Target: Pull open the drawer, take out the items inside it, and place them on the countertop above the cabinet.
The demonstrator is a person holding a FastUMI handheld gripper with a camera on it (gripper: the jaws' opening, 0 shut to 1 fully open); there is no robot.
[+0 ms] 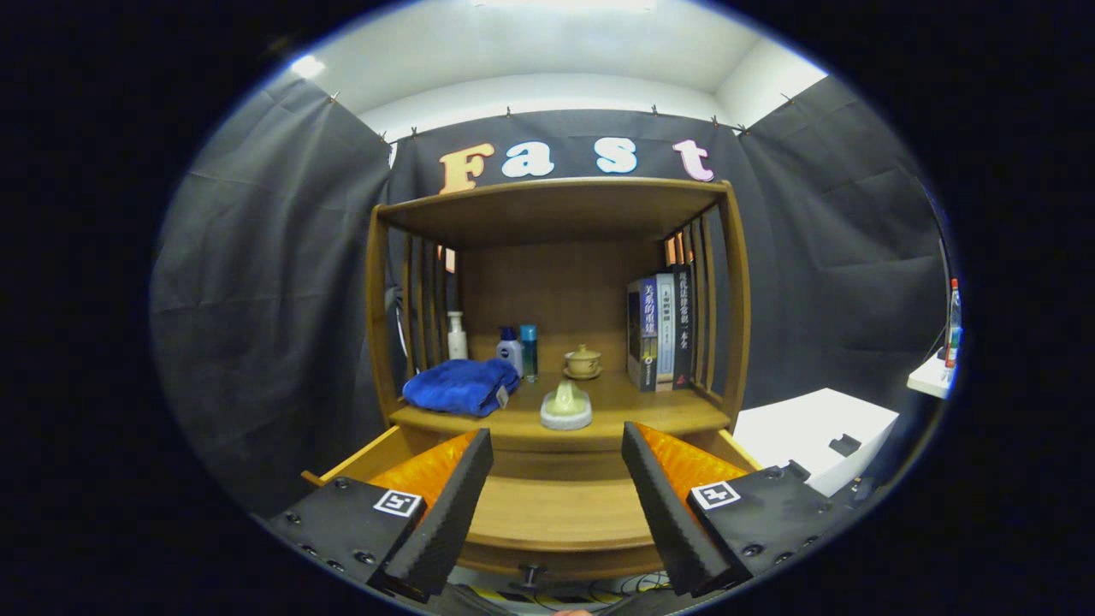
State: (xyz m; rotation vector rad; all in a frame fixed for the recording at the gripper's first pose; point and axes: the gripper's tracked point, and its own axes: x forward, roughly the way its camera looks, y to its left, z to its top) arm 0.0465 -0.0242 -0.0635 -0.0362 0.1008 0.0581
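— Wooden cabinet (pixel 556 282) straight ahead in the gripper view. What is the gripper (pixel 556 505) doing?

— Its fingers stand wide apart, pads bare, nothing between them. They hang over the drawer (pixel 560 513), which is pulled out toward the camera, its front edge and small knob (pixel 532 571) just below the fingertips.

— Anything left in the drawer?

— The floor of it that shows between the fingers looks bare wood. The two sides lie under the fingers, so I cannot tell what may sit there.

— And the countertop (pixel 650 411)?

— On it a blue towel (pixel 460 385) lies at the left front corner, and a pale lidded piece on a white base (pixel 565 406) sits at the middle of the front edge. Behind them, along the back, stand bottles (pixel 510 346) and a small lidded cup on a saucer (pixel 583 362); books (pixel 660 329) stand upright at the right end.

— So which way does the work lie?

— My guess: forward and up. The countertop's front edge is just beyond the fingertips and above the drawer, its long side running across the gap between the fingers. Free room shows at the right front corner, nearer the right finger
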